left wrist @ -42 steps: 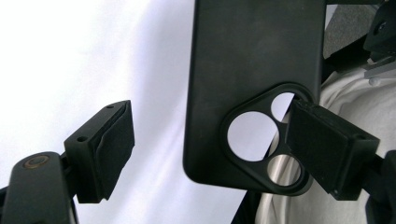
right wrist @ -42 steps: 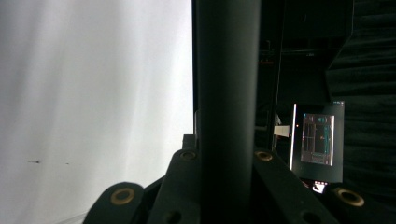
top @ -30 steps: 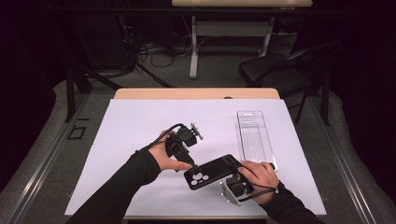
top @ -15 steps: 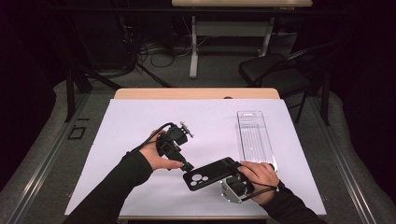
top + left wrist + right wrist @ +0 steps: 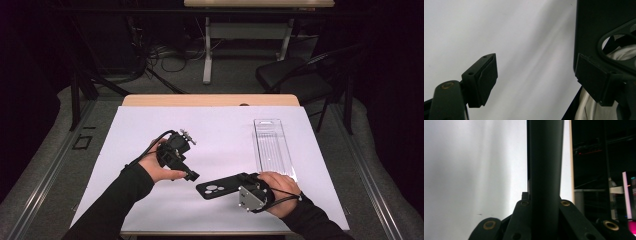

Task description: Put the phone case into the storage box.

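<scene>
A black phone case [image 5: 218,189] with a camera cutout hovers low over the white mat, and my right gripper [image 5: 243,186] is shut on its right end. In the right gripper view the case [image 5: 545,157] runs edge-on straight up between the jaws of the right gripper [image 5: 545,202]. My left gripper [image 5: 190,174] sits just left of the case, open, with nothing between its fingers. In the left gripper view the left gripper [image 5: 536,80] has its jaws wide apart over bare mat, and the case [image 5: 599,25] lies behind the right-hand jaw.
A clear plastic package tray [image 5: 272,147] lies lengthwise on the right part of the white mat [image 5: 225,130]. The wooden table edge [image 5: 210,100] runs along the back. Beyond it stand a dark chair [image 5: 295,75] and a table leg [image 5: 206,55].
My left hand has drawn its open gripper leftward, away from the phone case. The right gripper and the case have barely shifted.
</scene>
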The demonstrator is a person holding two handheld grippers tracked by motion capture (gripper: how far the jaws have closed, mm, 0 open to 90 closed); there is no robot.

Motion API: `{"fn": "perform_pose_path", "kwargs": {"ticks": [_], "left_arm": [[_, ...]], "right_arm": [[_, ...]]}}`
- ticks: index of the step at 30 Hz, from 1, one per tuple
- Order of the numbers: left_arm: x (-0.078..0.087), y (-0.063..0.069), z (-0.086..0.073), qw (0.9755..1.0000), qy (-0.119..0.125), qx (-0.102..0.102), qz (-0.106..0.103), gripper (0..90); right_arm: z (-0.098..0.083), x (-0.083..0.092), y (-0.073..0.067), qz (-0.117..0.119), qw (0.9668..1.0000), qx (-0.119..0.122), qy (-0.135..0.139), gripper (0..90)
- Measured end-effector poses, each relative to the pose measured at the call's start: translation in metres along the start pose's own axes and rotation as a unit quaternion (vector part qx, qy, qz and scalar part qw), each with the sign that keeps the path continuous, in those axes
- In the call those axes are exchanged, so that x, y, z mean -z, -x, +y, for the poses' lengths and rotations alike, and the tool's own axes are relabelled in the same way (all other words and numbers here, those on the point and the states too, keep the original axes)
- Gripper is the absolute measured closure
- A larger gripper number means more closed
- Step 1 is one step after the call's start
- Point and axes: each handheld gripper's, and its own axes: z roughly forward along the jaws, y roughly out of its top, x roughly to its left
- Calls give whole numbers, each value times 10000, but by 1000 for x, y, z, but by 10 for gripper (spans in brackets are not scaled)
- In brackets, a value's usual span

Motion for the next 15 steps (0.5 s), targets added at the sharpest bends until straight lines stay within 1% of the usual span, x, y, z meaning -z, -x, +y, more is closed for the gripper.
{"fn": "perform_pose_path", "kwargs": {"ticks": [1, 2, 4, 7, 8, 9, 11, 13, 14, 15], "left_arm": [[1, -1, -1, 10000, 37, 4, 0, 185], [2, -2, -2, 10000, 33, -9, 13, 185], [4, -3, -4, 10000, 89, 18, 27, 192], [6, -4, -6, 9999, 151, 40, 46, 192], [7, -4, -6, 9998, 175, 14, 53, 193], [7, -4, -7, 9998, 191, 41, 45, 200], [8, -4, -7, 9998, 208, 37, 44, 202], [8, -4, -7, 9997, 226, 38, 48, 202], [8, -4, -7, 9997, 240, 40, 43, 202], [8, -4, -8, 9997, 252, 38, 47, 202]], "right_arm": [[-1, 0, 1, 57, 9999, -102, 29, 885], [-1, 2, 2, 111, 9998, -178, -14, 886], [-2, 2, 4, 231, 9989, -398, 38, 886], [-4, 3, 7, 433, 9962, -752, 104, 886], [-4, 3, 9, 536, 9941, -925, 160, 886], [-5, 3, 10, 616, 9918, -1098, 207, 885], [-6, 4, 13, 747, 9891, -1247, 232, 886], [-6, 3, 15, 867, 9832, -1574, 335, 886], [-7, 3, 16, 931, 9806, -1687, 369, 886], [-8, 3, 17, 998, 9793, -1724, 372, 886]]}}
